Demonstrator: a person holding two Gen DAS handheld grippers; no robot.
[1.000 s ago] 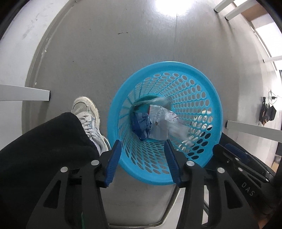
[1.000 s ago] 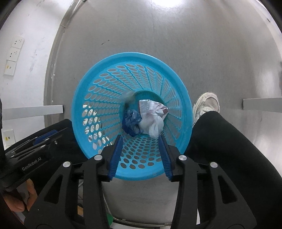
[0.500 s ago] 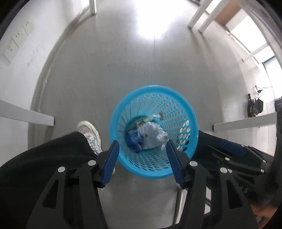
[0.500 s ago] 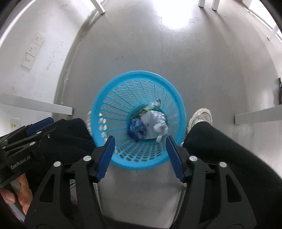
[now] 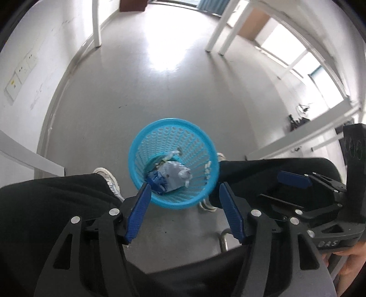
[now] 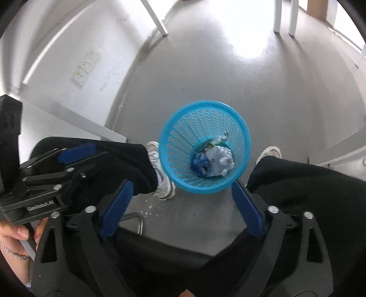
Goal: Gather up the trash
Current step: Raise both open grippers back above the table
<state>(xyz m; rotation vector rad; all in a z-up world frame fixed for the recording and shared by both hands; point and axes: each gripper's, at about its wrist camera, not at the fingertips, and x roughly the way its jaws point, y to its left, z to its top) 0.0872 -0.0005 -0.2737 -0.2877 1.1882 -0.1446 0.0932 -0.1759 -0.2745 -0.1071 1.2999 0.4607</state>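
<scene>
A blue perforated waste basket (image 5: 183, 134) (image 6: 176, 146) stands on the grey floor between a person's feet. Inside lie crumpled white paper (image 5: 176, 173) (image 6: 220, 160), a dark blue wrapper (image 5: 156, 180) (image 6: 199, 162) and small scraps. My left gripper (image 5: 184, 190) hangs high above the basket, jaws opening, nothing between its blue pads. My right gripper (image 6: 183, 190) is also well above the basket, jaws opening wide and empty. Each gripper shows in the other's view: the right gripper (image 5: 295, 182) at the right edge, the left gripper (image 6: 75, 150) at the left edge.
The person's black trouser legs (image 5: 57, 198) (image 6: 308, 182) and white sneakers (image 5: 109, 177) (image 6: 160, 173) flank the basket. White table legs (image 5: 97, 22) (image 6: 278, 16) stand further off. A wall with sockets (image 5: 20, 68) runs along the left. A metal chair-frame tube (image 6: 135, 219) lies near the bottom.
Both grippers have risen well away from the basket, which now looks much smaller. Both pairs of jaws have spread wider, the right more so. The trash lies still in the basket.
</scene>
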